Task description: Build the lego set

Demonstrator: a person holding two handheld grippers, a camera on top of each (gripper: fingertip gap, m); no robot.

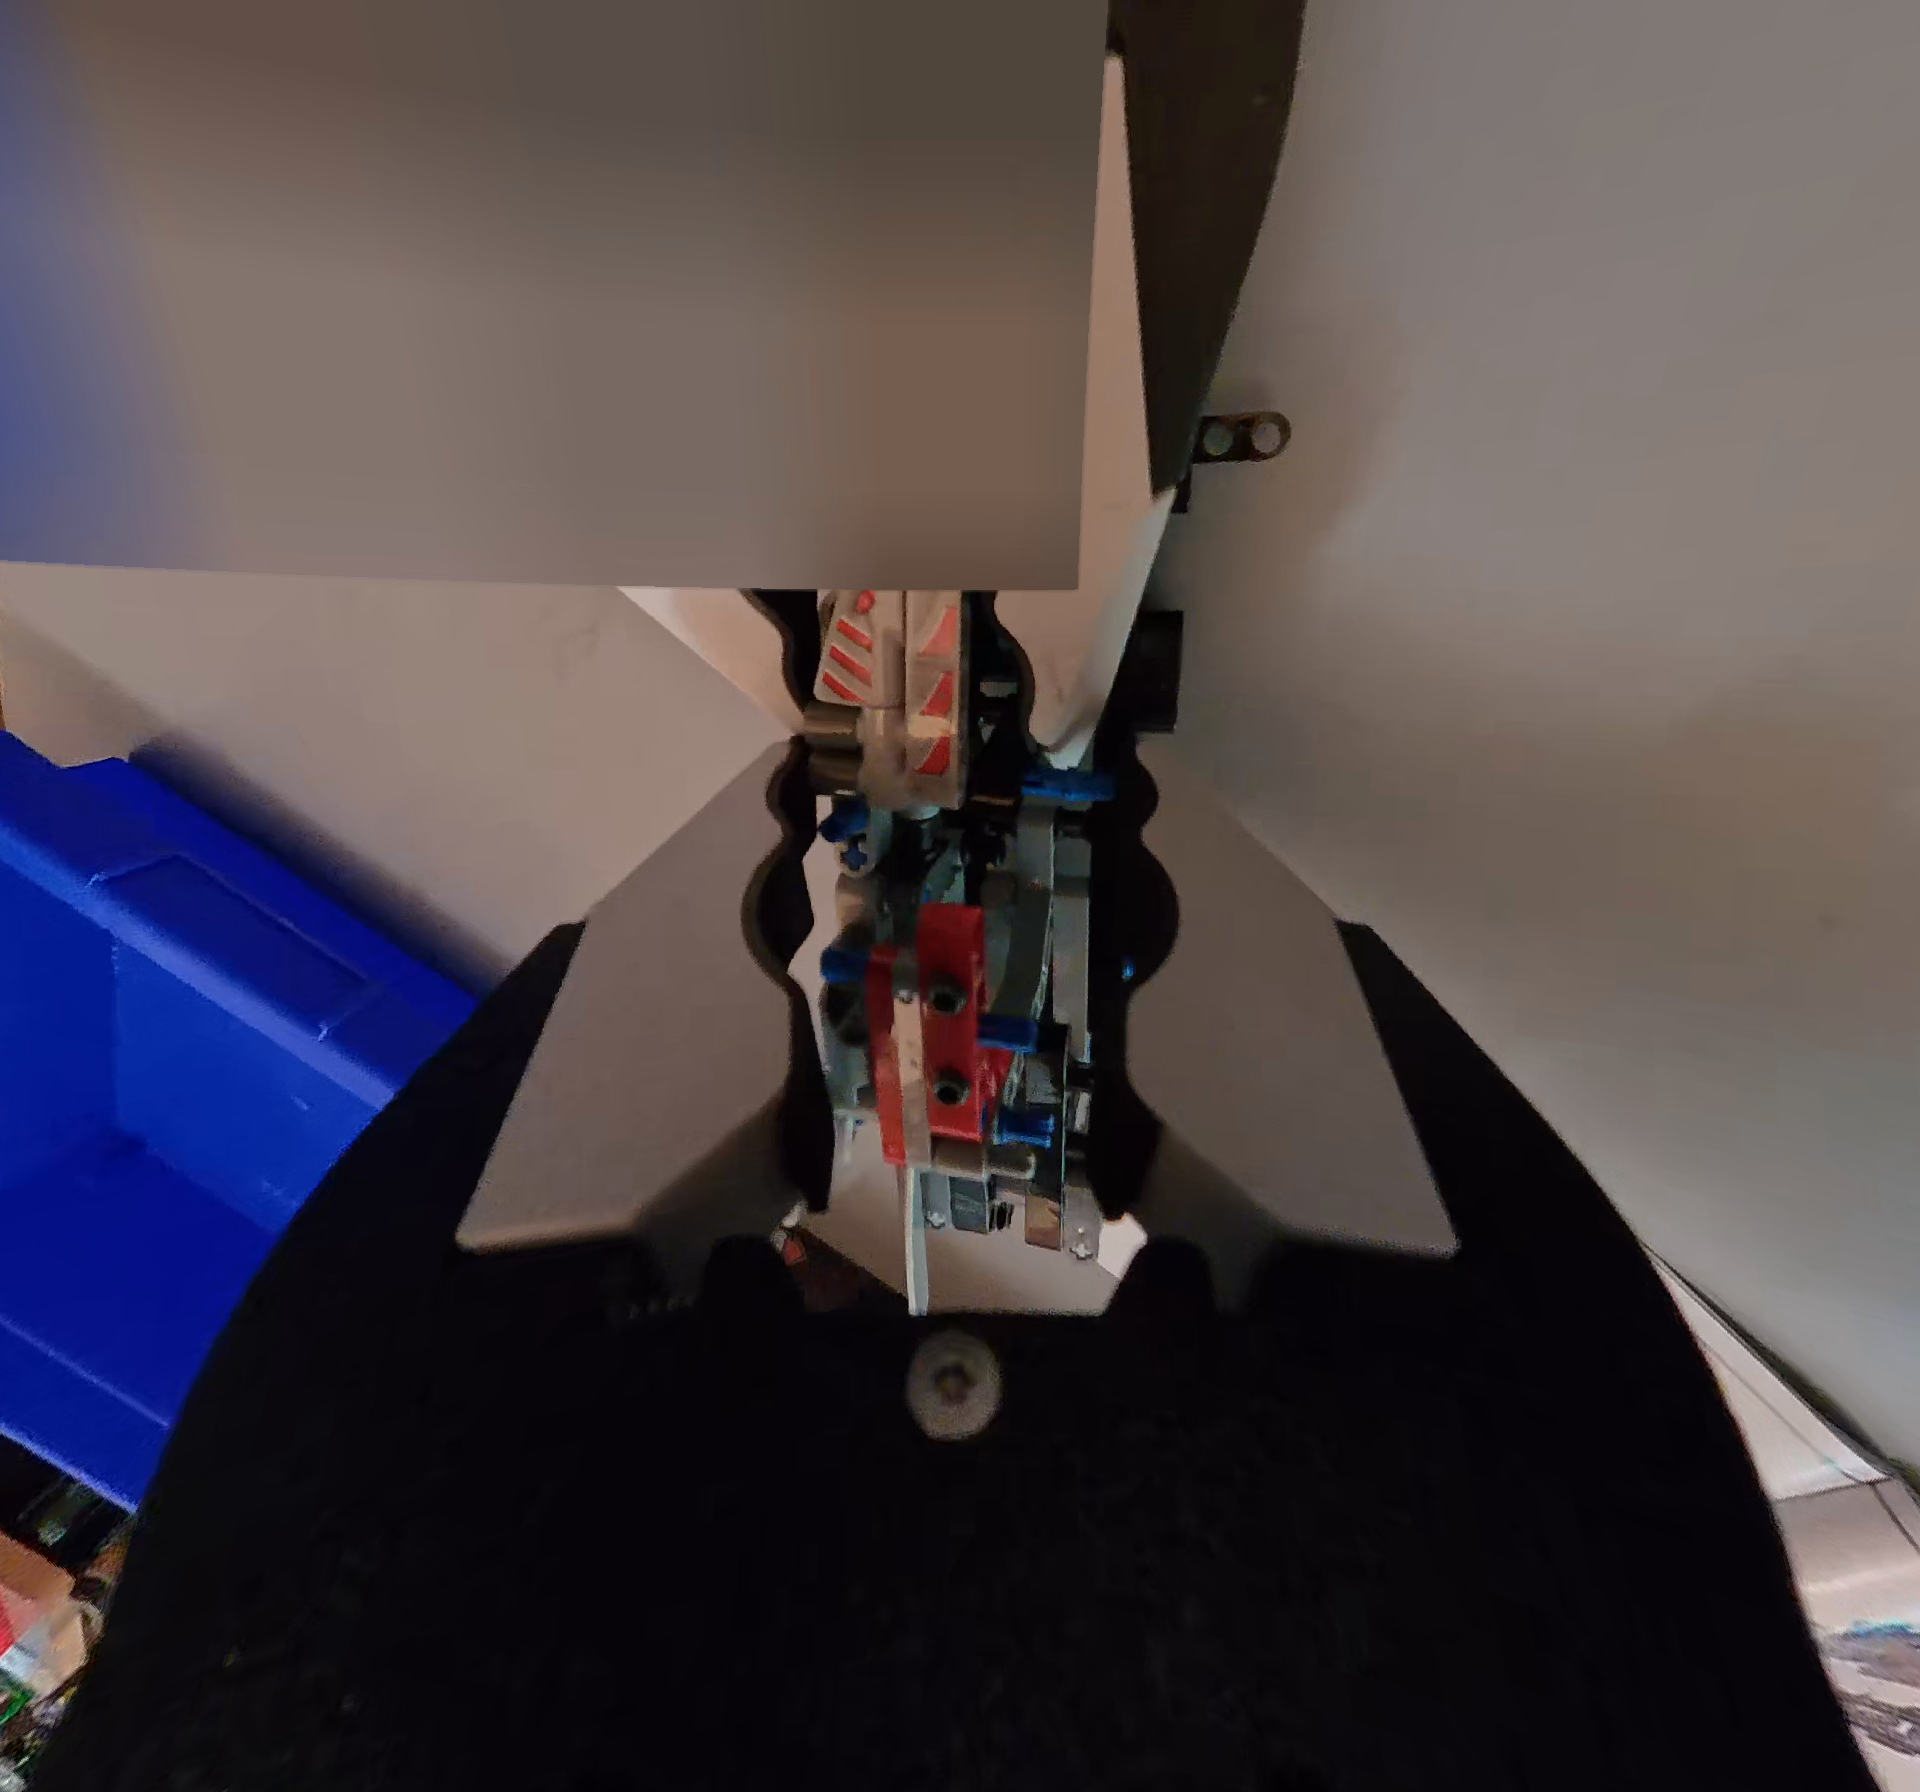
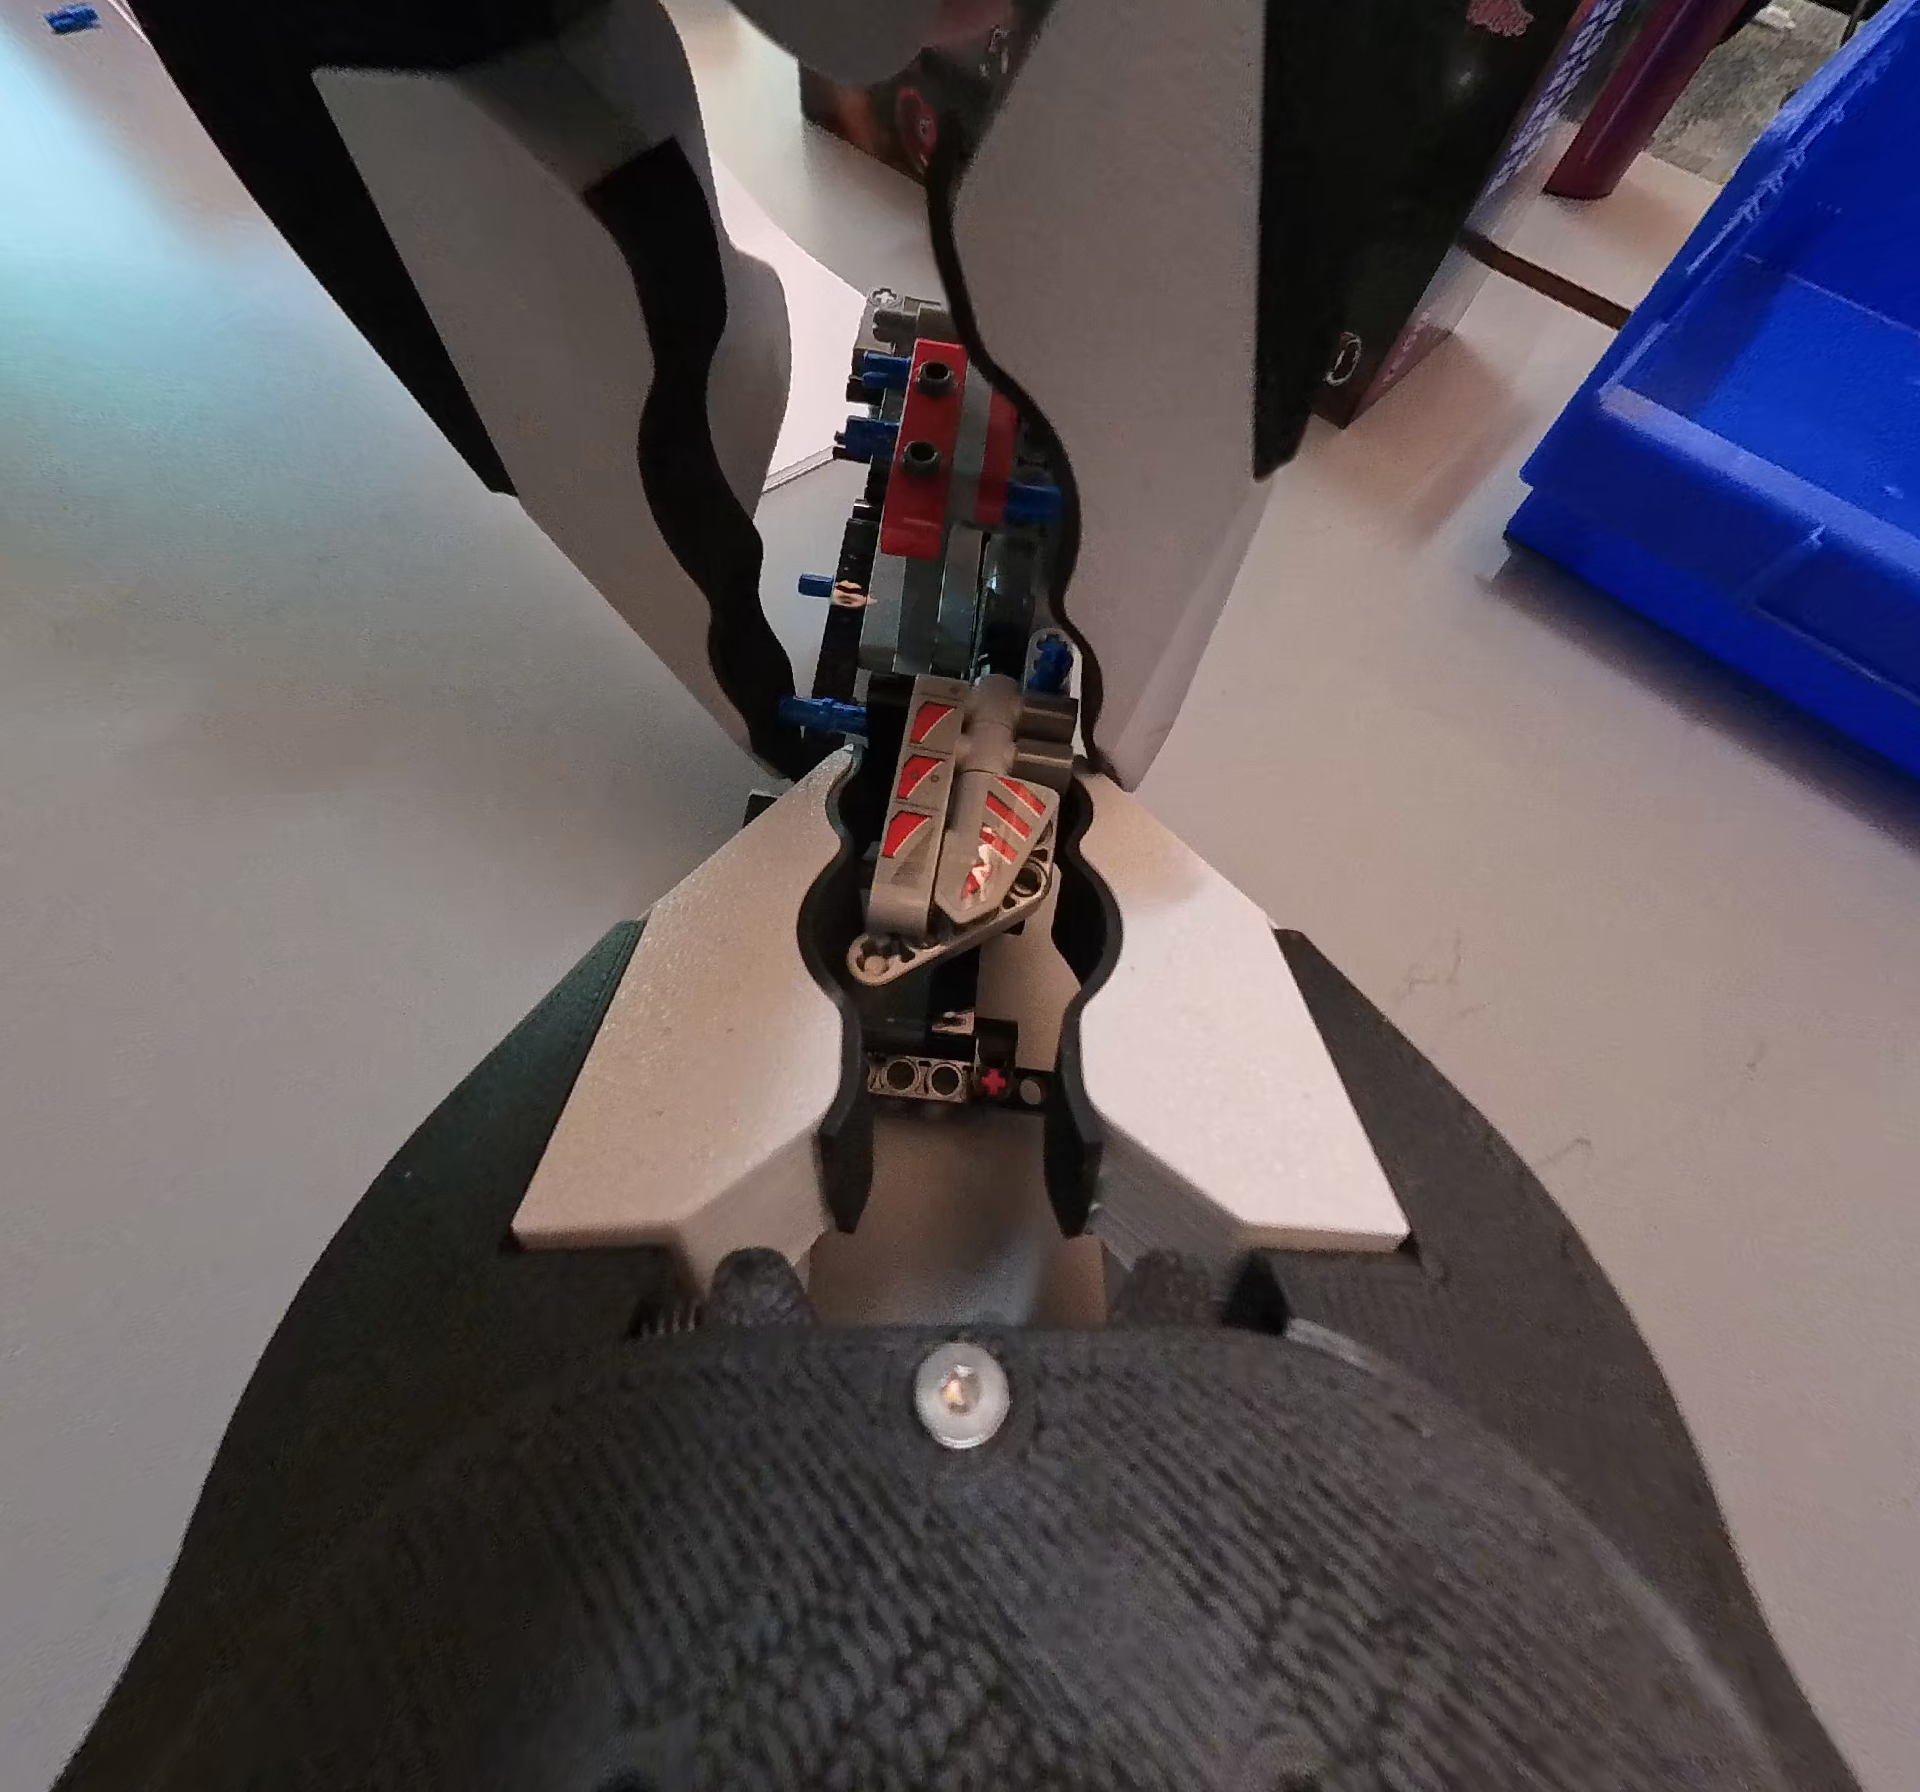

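Observation:
A long narrow Technic build has a black frame, blue pins, a red beam (image 1: 956, 1015) and grey panels with red stripes (image 2: 966, 828). Both grippers hold it, tip to tip, from opposite ends. My left gripper (image 1: 961, 776) is shut on the end with the red beam. My right gripper (image 2: 966, 786) is shut on the end with the striped panels, which also show in the left wrist view (image 1: 894, 693). The left gripper's grey fingers (image 2: 582, 340) reach down from the top of the right wrist view, around the red beam (image 2: 925, 443). I cannot tell whether the build touches the table.
A blue bin stands beside the grippers (image 1: 156, 1067), at the right in the right wrist view (image 2: 1766, 412). Printed boxes (image 2: 1558, 80) stand at the back of the white table (image 2: 312, 599). A small blue piece (image 2: 71, 17) lies far left. A small grey beam (image 1: 1242, 438) lies on the table. My left and right fingertips are right by each other.

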